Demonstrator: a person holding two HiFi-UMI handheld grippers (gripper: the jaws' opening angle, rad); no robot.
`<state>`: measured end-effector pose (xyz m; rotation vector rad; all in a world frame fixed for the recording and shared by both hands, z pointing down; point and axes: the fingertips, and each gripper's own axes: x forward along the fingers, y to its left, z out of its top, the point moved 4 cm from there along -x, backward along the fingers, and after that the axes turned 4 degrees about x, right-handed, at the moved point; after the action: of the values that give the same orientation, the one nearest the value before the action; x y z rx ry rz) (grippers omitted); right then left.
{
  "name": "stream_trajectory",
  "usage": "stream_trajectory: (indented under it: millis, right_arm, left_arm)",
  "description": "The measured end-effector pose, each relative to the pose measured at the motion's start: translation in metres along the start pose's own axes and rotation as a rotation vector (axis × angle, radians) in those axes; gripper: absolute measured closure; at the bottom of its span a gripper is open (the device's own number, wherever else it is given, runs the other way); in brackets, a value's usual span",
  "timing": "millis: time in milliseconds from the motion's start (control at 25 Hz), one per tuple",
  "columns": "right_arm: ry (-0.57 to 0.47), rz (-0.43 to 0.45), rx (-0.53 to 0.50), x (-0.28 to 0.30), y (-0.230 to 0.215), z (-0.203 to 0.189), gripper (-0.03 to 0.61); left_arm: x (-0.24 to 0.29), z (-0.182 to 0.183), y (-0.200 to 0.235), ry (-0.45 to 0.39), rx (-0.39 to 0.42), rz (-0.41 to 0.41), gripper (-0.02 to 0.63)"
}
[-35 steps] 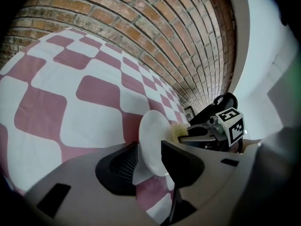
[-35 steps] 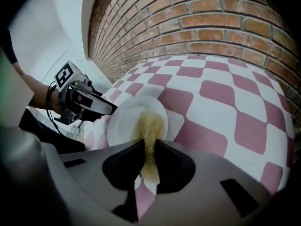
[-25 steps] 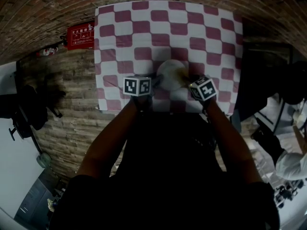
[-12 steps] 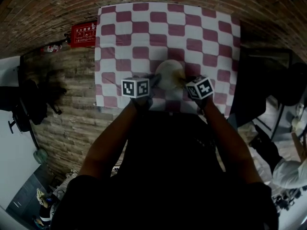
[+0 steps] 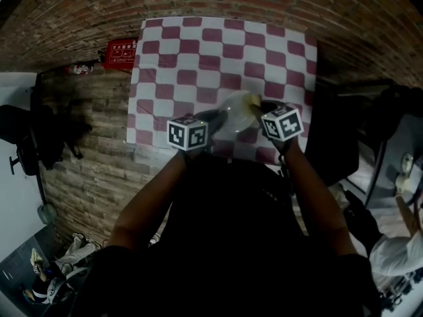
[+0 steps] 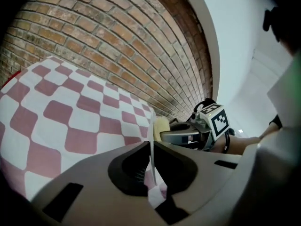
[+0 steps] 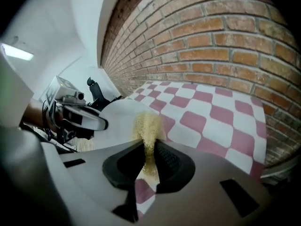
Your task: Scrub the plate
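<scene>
A white plate (image 5: 232, 114) is held over the red-and-white checked tablecloth (image 5: 198, 51). My left gripper (image 5: 213, 117) grips the plate's near-left rim. In the left gripper view the plate (image 6: 151, 140) stands edge-on between the pads, and the jaws are opening slightly while still touching it. My right gripper (image 5: 259, 108) is shut on a yellow sponge (image 7: 148, 128), whose tip rests against the plate's face (image 7: 117, 119). The sponge (image 6: 161, 125) and right gripper (image 6: 190, 134) show past the plate in the left gripper view. The left gripper (image 7: 77, 117) shows at the left of the right gripper view.
The checked cloth (image 6: 70, 107) covers the table, with a brick wall (image 7: 225, 41) behind it. A red sign (image 5: 121, 53) lies on the brick surface left of the table. A dark bag (image 5: 33, 144) sits at far left, and a person's sleeve (image 5: 390, 256) is at lower right.
The left gripper stood open beside the plate and has since closed on its rim. The plate has come up off the cloth and tilted. Both grippers have shifted slightly right.
</scene>
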<state>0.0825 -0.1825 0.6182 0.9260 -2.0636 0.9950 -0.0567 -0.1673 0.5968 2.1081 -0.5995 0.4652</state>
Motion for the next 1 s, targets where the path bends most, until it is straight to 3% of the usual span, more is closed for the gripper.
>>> stream_trajectory:
  millis: [200,440,560,760,1000]
  right_arm:
    - [-0.095,0.029,-0.179,-0.044,0.042,0.033,0.531]
    - [-0.104,0.08,-0.316,-0.08,0.074,0.025,0.531]
    - [-0.041,0.105,-0.336,-0.088,0.073,0.004,0.531]
    - [0.013,0.077,-0.27,-0.106,0.042,-0.026,0.531]
    - [-0.056,-0.037,-0.264,-0.135,0.014,0.003,0.532]
  left_arm:
    - [-0.005,0.021,-0.045,-0.093,0.021,-0.009,0.587]
    - [-0.023,0.038,-0.077,-0.244,-0.042,0.005,0.589]
    - [-0.032,0.041,-0.087,-0.303,-0.057,0.018,0.588]
    - [-0.04,0.03,-0.104,-0.302,-0.033,0.046,0.589]
    - [-0.038,0.018,-0.127,-0.269,0.01,0.027,0.588]
